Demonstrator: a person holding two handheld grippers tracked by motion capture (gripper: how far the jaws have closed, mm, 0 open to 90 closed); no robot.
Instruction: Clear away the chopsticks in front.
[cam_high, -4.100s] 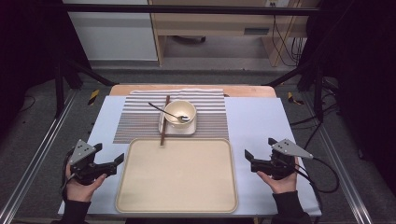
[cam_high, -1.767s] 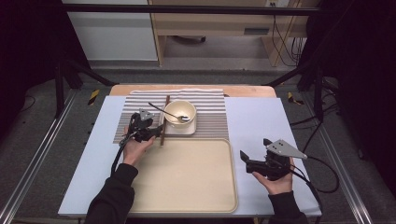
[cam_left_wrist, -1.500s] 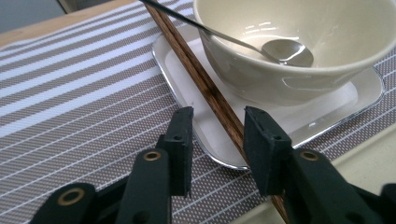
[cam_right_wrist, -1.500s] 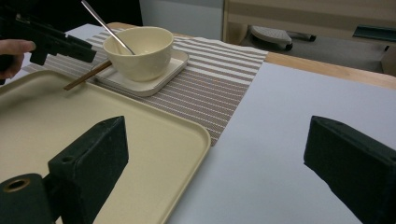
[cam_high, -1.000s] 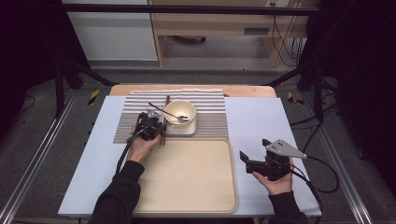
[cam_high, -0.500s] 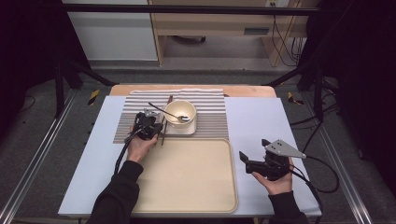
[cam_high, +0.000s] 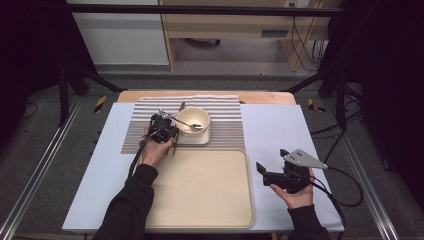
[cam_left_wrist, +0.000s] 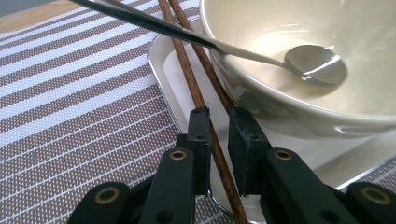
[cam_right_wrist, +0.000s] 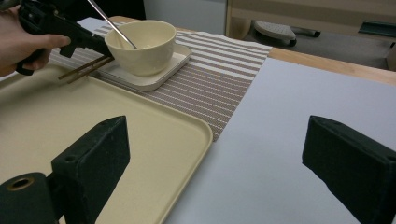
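On the surface beside the bowl (cam_high: 192, 122), left tool (cam_left_wrist: 218, 122) pinches chopsticks (cam_left_wrist: 194, 81), not yet lifted; right tool (cam_right_wrist: 224, 154) gapes wide, idle.

L gripper (cam_high: 165, 131) arm stretched fwd, fingers nearly closed, R gripper (cam_high: 274, 175) low, fingers wide apart

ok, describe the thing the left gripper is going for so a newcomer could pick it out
On the striped placemat behind the beige tray sits a small plate with a cream bowl. Along the plate's left edge lies a pair of dark brown chopsticks, between the left gripper jaws. Unlike the shiny metal spoon in the bowl, they're wooden, thin and straight.
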